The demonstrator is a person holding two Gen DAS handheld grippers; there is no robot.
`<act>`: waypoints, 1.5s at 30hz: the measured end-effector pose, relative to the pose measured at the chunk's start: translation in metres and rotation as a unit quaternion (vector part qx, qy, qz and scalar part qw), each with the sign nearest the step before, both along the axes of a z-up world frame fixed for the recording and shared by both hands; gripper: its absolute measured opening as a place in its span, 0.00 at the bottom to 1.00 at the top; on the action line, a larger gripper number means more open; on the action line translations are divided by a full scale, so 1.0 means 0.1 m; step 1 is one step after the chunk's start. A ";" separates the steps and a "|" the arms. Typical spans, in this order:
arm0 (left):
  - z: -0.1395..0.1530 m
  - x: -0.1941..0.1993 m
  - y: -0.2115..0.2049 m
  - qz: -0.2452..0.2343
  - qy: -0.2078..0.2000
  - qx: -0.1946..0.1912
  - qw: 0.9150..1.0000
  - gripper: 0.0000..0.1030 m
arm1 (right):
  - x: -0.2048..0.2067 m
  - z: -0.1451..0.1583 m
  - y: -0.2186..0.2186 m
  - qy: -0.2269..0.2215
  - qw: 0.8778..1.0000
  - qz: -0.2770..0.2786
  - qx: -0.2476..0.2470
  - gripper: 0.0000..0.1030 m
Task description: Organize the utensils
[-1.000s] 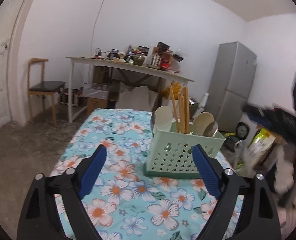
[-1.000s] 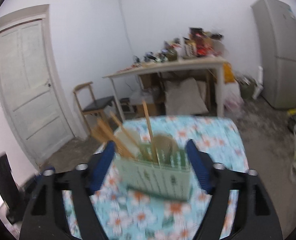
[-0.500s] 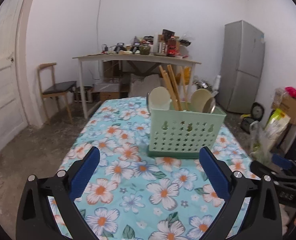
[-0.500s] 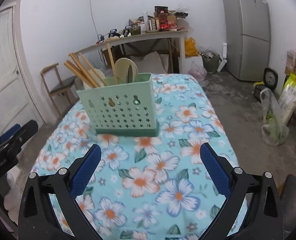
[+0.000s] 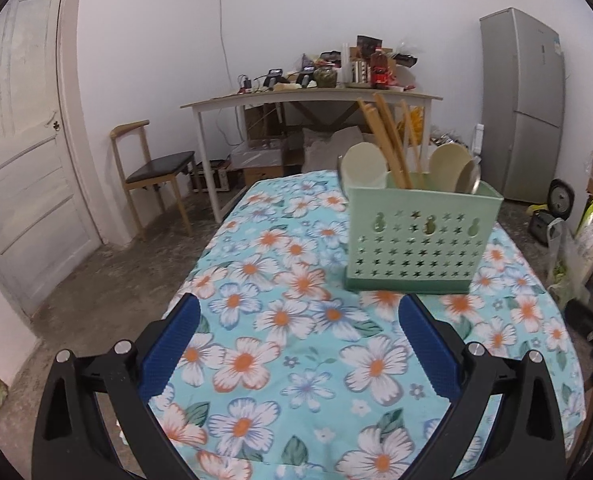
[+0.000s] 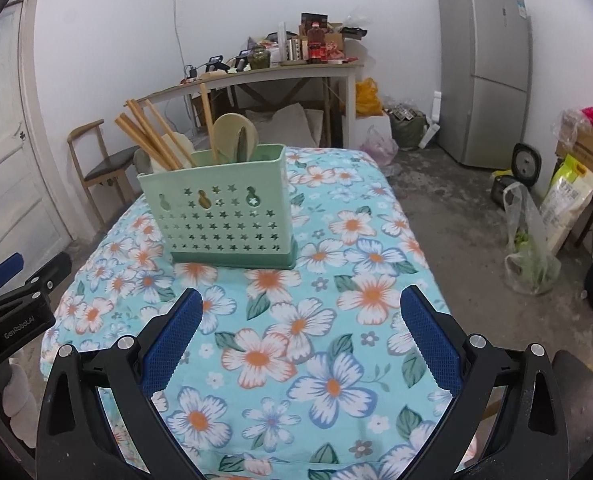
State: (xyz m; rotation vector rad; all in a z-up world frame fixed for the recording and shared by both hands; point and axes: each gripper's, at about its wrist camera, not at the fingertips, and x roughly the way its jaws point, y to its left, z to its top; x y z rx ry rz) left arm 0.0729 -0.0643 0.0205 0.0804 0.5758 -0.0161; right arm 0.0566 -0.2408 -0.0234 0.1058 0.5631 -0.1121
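The left gripper (image 5: 296, 316) and right gripper (image 6: 301, 308) are spread wide and empty, near the green caddy (image 6: 220, 216) on the tabletop (image 6: 336, 320).

Tall grey fridge (image 6: 484, 68) in corner. White door (image 5: 20, 152) at left, wooden chair (image 5: 152, 172) beside it. Long bench (image 5: 308, 100) by wall, piled with bottles and jars. Plastic bags (image 6: 530, 244) on floor. Flowery blue cloth (image 6: 328, 320) up front.

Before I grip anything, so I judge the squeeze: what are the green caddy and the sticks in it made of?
Green caddy: likely thin moulded plastic, matte, with star cut-outs.
Sticks: probably bamboo or wood chopsticks, tan, unvarnished-looking.
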 end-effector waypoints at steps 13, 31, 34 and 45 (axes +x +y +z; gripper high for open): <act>-0.12 0.15 0.14 0.019 0.023 -0.004 1.000 0.95 | 0.05 0.06 -0.18 0.000 0.999 -0.036 -0.012 0.92; -0.10 0.19 0.13 0.012 0.027 -0.009 1.000 0.95 | 0.13 0.02 -0.16 0.007 0.999 -0.033 -0.011 0.92; -0.10 0.19 0.11 0.009 0.027 -0.008 1.000 0.95 | 0.14 0.02 -0.15 0.008 0.999 -0.032 -0.010 0.92; -0.11 0.19 0.10 0.005 0.031 -0.008 0.999 0.95 | 0.14 0.02 -0.14 0.008 0.999 -0.032 -0.010 0.92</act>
